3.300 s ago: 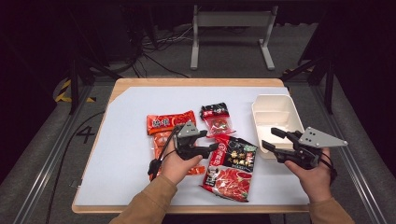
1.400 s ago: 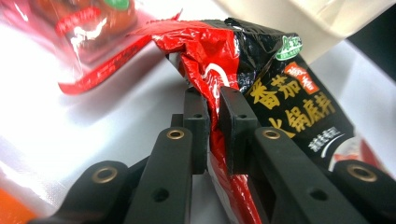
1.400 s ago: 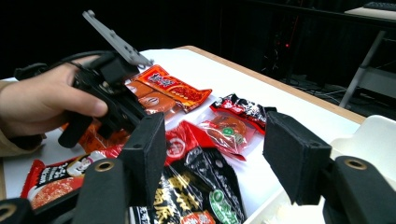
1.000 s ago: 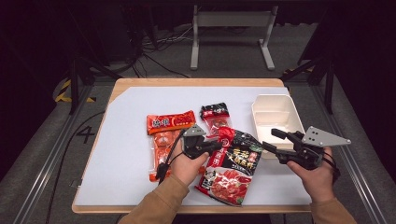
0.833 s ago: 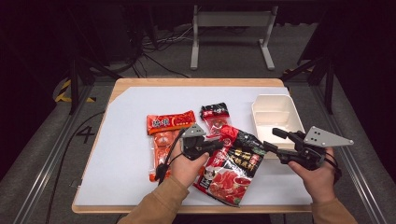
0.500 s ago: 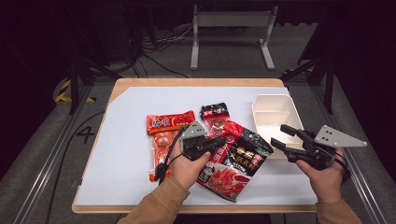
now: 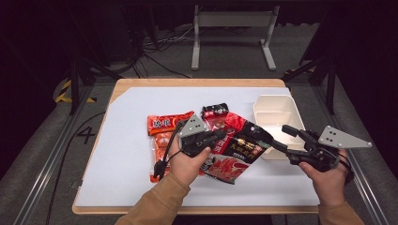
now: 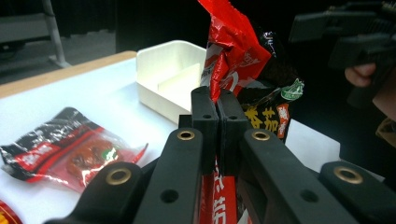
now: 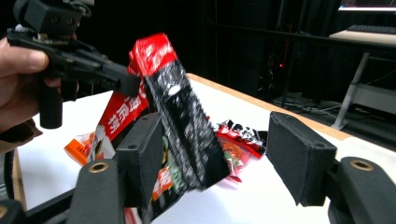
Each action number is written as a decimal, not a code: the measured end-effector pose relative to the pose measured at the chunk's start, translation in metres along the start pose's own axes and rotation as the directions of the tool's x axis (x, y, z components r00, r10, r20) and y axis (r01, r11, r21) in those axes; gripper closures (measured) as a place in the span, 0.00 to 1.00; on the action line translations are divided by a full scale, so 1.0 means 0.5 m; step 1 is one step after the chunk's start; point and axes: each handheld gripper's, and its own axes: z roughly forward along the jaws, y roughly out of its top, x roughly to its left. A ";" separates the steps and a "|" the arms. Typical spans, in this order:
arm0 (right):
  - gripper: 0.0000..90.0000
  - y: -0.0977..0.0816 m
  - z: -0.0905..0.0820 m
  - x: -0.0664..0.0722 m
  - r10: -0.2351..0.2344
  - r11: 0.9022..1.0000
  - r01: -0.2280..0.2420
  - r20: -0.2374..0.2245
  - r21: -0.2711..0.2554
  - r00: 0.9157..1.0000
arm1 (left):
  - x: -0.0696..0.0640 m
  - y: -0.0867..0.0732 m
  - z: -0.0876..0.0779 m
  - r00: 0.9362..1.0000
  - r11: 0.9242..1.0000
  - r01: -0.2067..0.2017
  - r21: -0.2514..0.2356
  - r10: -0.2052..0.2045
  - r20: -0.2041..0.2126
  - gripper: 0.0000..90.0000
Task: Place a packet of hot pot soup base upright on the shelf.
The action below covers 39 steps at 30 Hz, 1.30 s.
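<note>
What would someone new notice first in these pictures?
The big red and black food packet, lifted at the table's middle, its edge pinched in the shut left tongs. The right tongs stand open by its other side, their jaws having just opened further. Behind them sits a white divided box.

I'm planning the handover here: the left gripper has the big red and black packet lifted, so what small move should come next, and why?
Probably carry the packet rightward over the white tray: the left gripper is shut on its top edge, and the right gripper, jaws just opening, stands beside it without pressing.
</note>
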 end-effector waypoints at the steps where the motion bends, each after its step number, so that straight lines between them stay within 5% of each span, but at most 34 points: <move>1: 0.38 -0.001 0.004 0.001 0.000 1.000 0.000 0.002 0.007 1.000 | -0.001 0.002 -0.002 1.000 1.000 -0.001 -0.009 0.001 -0.004 0.98; 13: 0.36 -0.013 0.038 0.012 0.020 0.998 -0.018 -0.036 0.056 0.999 | -0.014 0.031 -0.016 0.998 0.997 -0.049 -0.059 0.047 -0.029 0.98; 21: 0.38 -0.020 0.067 0.011 0.094 0.994 -0.088 -0.088 0.068 0.992 | -0.020 0.039 -0.016 0.999 0.996 -0.048 -0.081 0.047 -0.020 0.98; 26: 0.42 -0.022 0.082 0.012 0.125 0.991 -0.119 -0.115 0.061 0.985 | -0.024 0.038 -0.016 0.998 0.995 -0.055 -0.089 0.053 -0.021 0.98; 27: 0.47 -0.021 0.086 0.011 0.174 0.984 -0.165 -0.139 0.070 0.975 | -0.025 0.037 -0.015 0.998 0.995 -0.056 -0.086 0.055 -0.017 0.98; 30: 0.50 -0.018 0.090 0.010 0.200 0.979 -0.192 -0.147 0.068 0.969 | -0.028 0.035 -0.012 0.998 0.995 -0.061 -0.084 0.060 -0.015 0.98; 34: 0.53 -0.012 0.092 0.010 0.205 0.978 -0.197 -0.145 0.068 0.968 | -0.029 0.033 -0.009 0.998 0.995 -0.061 -0.081 0.060 -0.016 0.98; 39: 0.64 0.002 0.096 0.015 0.165 0.984 -0.157 -0.106 0.085 0.980 | -0.031 0.029 -0.005 0.998 0.995 -0.067 -0.076 0.065 -0.023 0.98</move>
